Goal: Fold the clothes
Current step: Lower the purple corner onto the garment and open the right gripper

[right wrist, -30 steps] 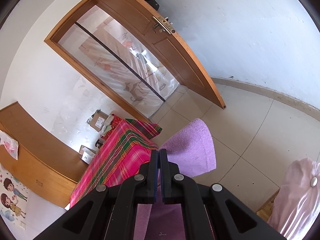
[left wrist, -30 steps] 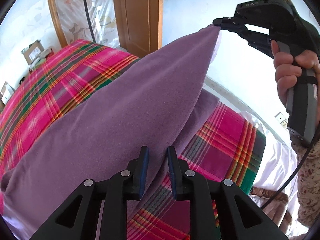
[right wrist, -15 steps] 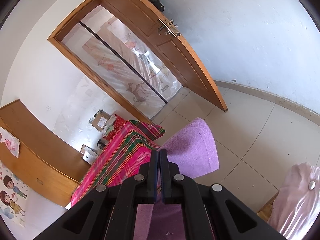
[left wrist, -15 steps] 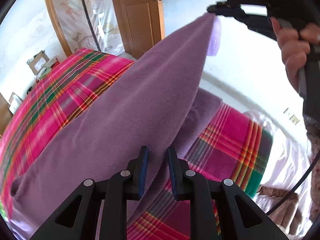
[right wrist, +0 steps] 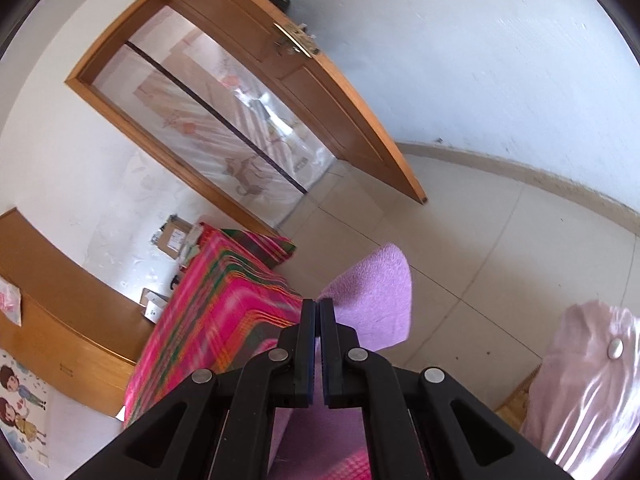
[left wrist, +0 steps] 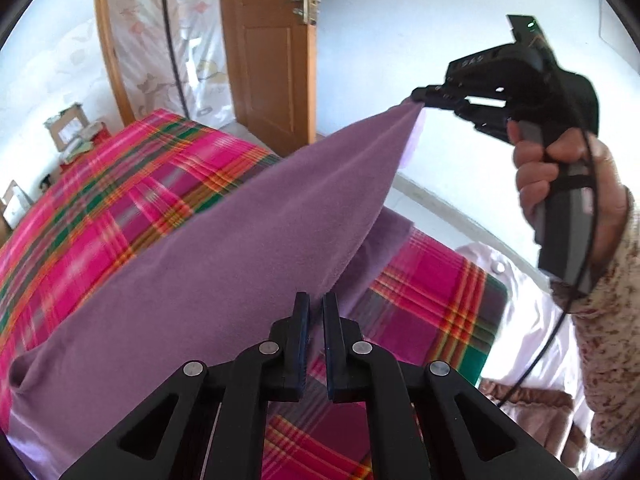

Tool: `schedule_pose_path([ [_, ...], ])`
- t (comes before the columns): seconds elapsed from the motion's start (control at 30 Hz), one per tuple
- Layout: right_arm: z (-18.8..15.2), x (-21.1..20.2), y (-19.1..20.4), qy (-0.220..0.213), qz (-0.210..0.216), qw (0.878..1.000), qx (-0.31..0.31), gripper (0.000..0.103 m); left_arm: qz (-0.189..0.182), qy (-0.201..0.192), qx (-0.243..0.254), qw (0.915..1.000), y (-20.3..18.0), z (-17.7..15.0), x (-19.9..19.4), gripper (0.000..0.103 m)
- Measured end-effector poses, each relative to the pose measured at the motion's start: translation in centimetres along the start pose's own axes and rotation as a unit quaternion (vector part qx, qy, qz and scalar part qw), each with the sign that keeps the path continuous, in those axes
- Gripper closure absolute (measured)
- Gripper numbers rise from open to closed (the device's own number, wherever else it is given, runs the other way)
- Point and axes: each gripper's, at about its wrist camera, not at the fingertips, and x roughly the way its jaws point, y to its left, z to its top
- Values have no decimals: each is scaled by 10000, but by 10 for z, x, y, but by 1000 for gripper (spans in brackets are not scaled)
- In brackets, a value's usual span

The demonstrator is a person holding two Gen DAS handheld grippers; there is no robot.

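A purple cloth is hanging stretched in the air above a bed with a pink plaid cover, running from the lower middle of the left-wrist picture up to the upper right. The left gripper is pinching one edge of it at the bottom of that picture, its jaws nearly together with the fabric between them. The right gripper, held in a person's hand at the upper right, is clamping the far corner; in its own view the right gripper is showing its jaws pressed tight with a paler flap of the cloth sticking out just beyond the tips. The lower part of the cloth is trailing onto the plaid cover at the lower left. So the cloth is being held up taut by two points, not lying folded; whether this is an opening spread or a later fold being carried over, I cannot tell.
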Motion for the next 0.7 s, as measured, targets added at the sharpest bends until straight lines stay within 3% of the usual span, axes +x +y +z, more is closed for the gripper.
schedule_pose_path([
  [0.13,-12,16,-21,241,-276,9992,143,101,97,228,65,9997,-1,-5,18,96],
  [0.3,-20,29,-36,401,-433,9980,248,101,-140,489,-162,9986,5,-11,31,96],
  [0.63,-35,50,-53,982,-890,9906,344,100,-374,473,-224,9979,11,-11,21,96],
  [0.7,-36,50,-53,1041,-1166,9873,296,98,-422,452,-263,9977,14,-11,17,96],
])
